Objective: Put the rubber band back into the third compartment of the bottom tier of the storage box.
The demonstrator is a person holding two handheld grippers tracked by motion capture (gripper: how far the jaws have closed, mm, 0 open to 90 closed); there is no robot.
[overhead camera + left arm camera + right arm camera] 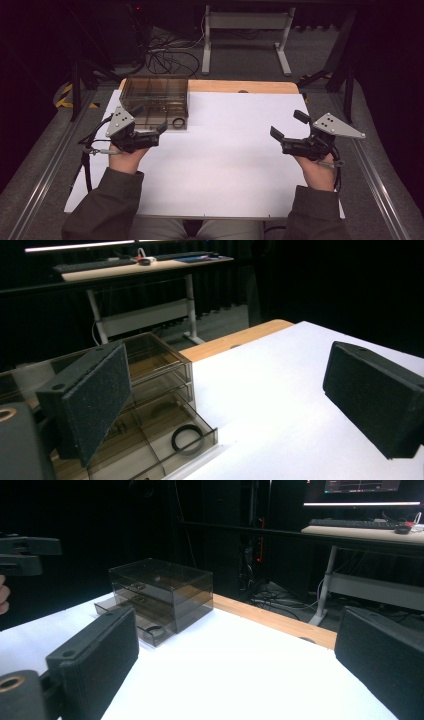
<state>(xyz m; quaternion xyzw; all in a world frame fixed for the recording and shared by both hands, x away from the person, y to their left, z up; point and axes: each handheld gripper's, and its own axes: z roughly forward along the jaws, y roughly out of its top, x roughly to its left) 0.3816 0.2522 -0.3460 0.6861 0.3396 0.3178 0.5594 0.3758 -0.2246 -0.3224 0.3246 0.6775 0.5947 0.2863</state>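
A smoky see-through drawer box [155, 97] [160, 592] stands at the far left of the white table [225, 150]. Its bottom drawer [165, 450] is pulled out, and a black ring [178, 122] [187, 438] lies in it. My left gripper [149, 124] hovers open just left of the pulled-out drawer, with nothing between its pads [95, 400]. My right gripper [289, 125] is held open over the table's right side, far from the box, and is likewise empty.
A wooden strip [240, 86] runs along the table's far edge. Beyond it stand a white desk frame [245, 35] and loose cables [170, 57] on the floor. Metal rails [380, 185] flank the table on both sides.
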